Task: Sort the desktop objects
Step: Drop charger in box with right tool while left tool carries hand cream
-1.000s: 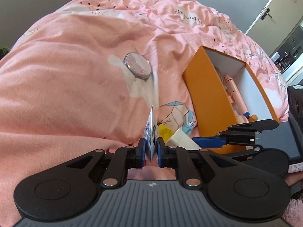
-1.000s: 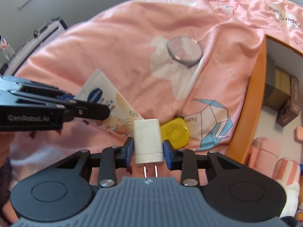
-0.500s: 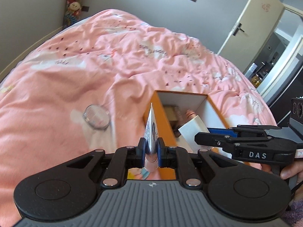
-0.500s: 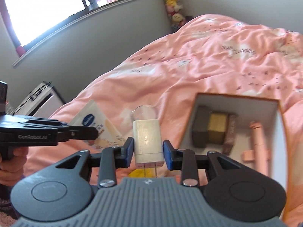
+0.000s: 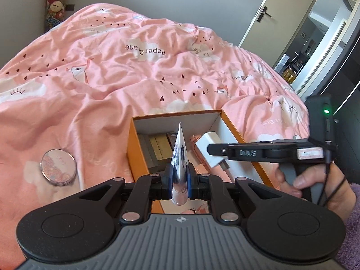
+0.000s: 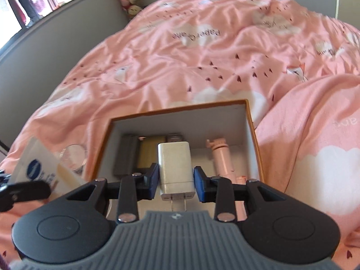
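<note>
My left gripper (image 5: 179, 177) is clenched as narrow as it goes on a flat tube of cream (image 5: 179, 157), pinching it near its crimped end. The tube stands edge-on between my blue pads, long axis running away from me and upward, its tip over the near part of the orange box (image 5: 137, 155). Left of the box a round tin (image 5: 59, 167) lies on the pink duvet (image 5: 112, 72).

My right gripper (image 6: 176, 181) grips a white charger (image 6: 175, 166) by its two flat sides, jaws partly apart to its width. The charger's long axis points away from me, prongs toward my palm, and it hangs over the box's open interior, above the dark boxes (image 6: 126, 155) and a pink stick (image 6: 221, 157) inside.
</note>
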